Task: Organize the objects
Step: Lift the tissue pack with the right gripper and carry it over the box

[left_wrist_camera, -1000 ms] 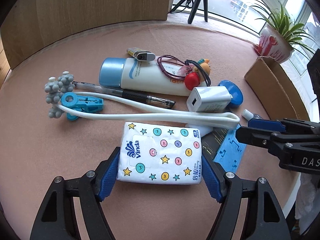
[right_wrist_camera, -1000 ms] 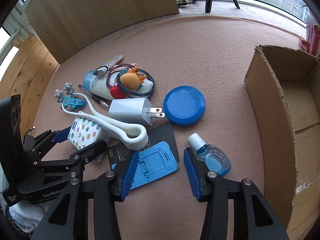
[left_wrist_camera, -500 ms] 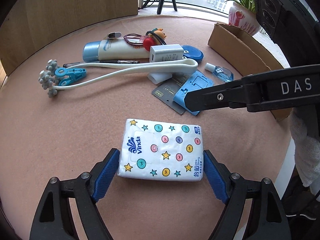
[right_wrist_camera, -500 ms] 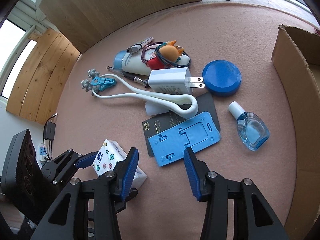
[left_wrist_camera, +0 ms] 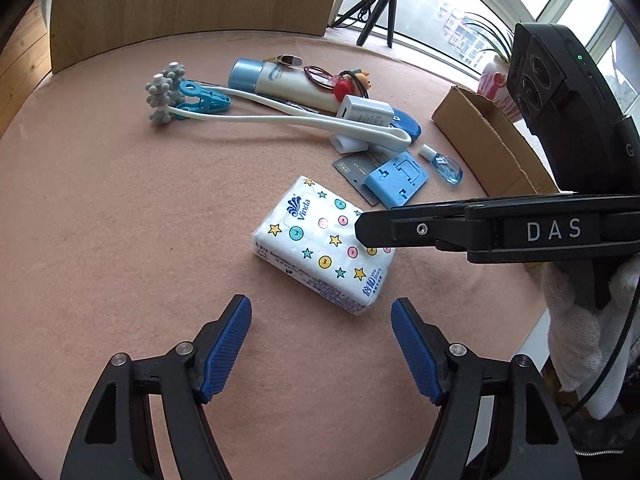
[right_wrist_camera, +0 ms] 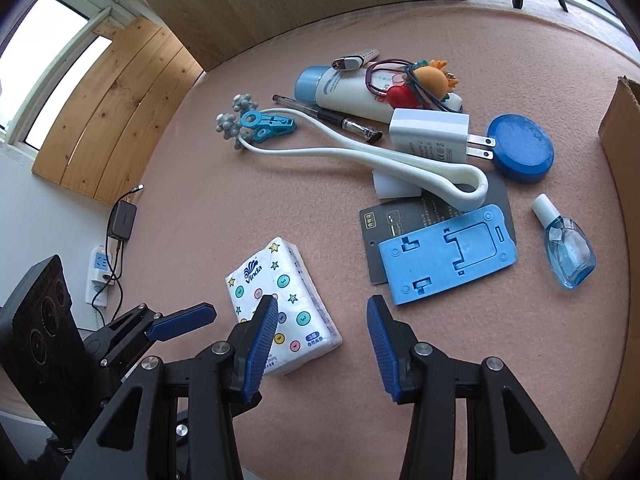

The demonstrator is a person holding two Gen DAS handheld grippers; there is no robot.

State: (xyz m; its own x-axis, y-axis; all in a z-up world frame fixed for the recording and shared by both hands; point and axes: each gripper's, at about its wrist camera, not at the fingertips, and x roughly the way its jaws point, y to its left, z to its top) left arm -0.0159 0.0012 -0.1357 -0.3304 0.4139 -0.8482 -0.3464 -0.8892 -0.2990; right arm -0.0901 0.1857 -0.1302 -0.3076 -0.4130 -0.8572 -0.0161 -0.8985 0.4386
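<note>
The left gripper (left_wrist_camera: 321, 346) has its jaws apart and closing, nothing between them; the tissue pack (left_wrist_camera: 320, 242) lies free on the mat just ahead, one corner covered in the left wrist view by the right gripper's black finger; the right gripper (right_wrist_camera: 322, 346) likewise stands apart and closing on bare mat, its left pad overlapping the pack's edge in its own view (contact cannot be judged). Further out, the blue phone stand (right_wrist_camera: 446, 254) lies on a dark card (right_wrist_camera: 374, 222), the card largely hidden; a small white block under the massager's loop (right_wrist_camera: 464, 184) is hard to identify. The cardboard box (right_wrist_camera: 622, 168) is cut off at the frame edge. The surface is pinkish felt (left_wrist_camera: 120, 220); wooden panels and windows lie behind.
</note>
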